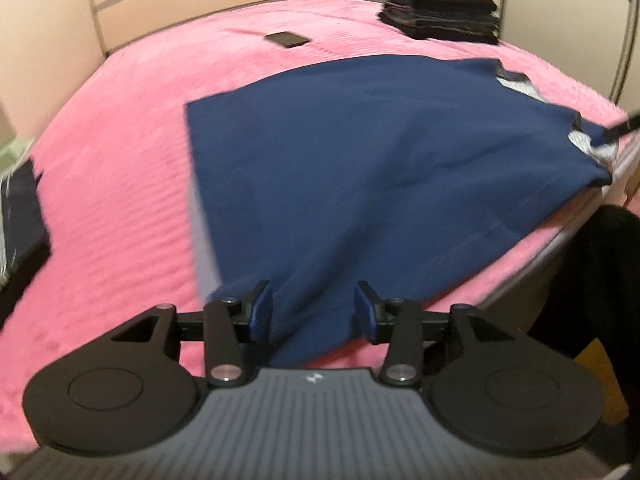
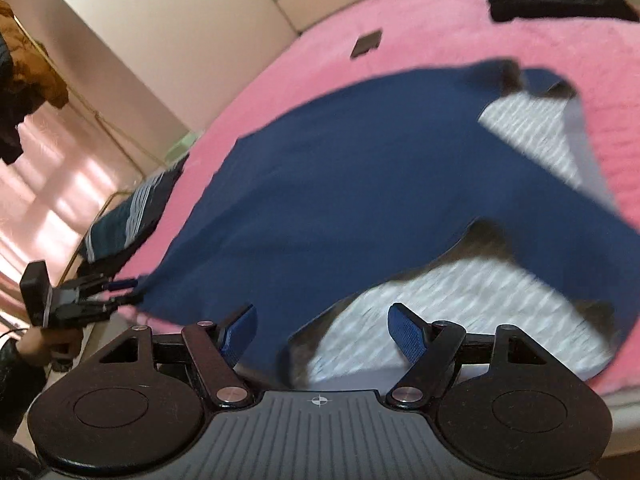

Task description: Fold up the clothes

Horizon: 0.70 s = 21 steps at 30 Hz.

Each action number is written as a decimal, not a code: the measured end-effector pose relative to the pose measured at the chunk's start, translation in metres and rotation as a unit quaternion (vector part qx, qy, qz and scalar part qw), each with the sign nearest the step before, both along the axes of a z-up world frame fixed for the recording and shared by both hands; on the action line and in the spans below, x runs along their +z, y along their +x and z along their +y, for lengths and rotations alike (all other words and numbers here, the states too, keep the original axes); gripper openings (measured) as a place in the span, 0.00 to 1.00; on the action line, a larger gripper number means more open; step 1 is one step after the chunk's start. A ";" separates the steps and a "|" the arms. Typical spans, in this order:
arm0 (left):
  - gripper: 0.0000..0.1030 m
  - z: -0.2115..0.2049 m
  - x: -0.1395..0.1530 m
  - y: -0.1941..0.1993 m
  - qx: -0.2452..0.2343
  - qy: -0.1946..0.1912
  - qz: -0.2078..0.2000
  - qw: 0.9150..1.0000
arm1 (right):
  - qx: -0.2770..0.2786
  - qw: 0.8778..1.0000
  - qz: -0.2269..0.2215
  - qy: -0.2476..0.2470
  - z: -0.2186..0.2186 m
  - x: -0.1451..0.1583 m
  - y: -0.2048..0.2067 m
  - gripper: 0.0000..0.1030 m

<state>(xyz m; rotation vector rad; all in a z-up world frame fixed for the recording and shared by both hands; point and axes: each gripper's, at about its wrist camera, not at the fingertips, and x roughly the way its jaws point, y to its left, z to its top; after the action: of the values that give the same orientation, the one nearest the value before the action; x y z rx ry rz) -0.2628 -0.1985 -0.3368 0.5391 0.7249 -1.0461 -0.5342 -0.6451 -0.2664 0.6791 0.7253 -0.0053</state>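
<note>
One navy garment [image 1: 360, 168] mid-fold on pink bed [image 1: 120, 160]; finished stack [image 1: 436, 8] at 1 o'clock.
Left gripper [image 1: 313, 312] and right gripper [image 2: 322, 334] both spread, pinching nothing; folds remain.

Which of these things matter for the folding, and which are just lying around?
In the job: navy garment, folded stack, left gripper, right gripper, both open.
Lying about: phone on the pink bedspread, brown jacket hanging.
</note>
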 end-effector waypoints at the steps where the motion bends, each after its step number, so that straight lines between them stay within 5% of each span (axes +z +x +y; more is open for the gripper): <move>1: 0.45 0.010 0.001 0.007 0.009 -0.002 0.011 1.000 | 0.005 1.000 0.003 0.003 0.005 -0.001 0.004 0.74; 6: 0.46 0.046 -0.001 0.042 0.050 -0.022 0.068 0.996 | 0.024 0.999 0.029 0.001 0.011 -0.009 0.030 0.74; 12: 0.46 0.051 -0.005 0.077 0.046 -0.088 0.178 0.979 | 0.031 0.999 0.034 0.025 0.014 -0.017 0.044 0.74; 20: 0.33 0.028 -0.021 0.108 0.020 -0.071 0.263 0.962 | 0.027 0.995 0.020 0.089 0.007 -0.030 0.044 0.73; 21: 0.31 0.027 -0.022 0.110 0.018 -0.069 0.264 0.962 | 0.026 0.995 0.019 0.095 0.006 -0.030 0.044 0.66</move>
<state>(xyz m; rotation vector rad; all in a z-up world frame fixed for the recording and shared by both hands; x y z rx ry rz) -0.1528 -0.1713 -0.3585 0.1177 1.1140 -1.2108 -0.4902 -0.6394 -0.2967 0.8426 0.7856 0.0992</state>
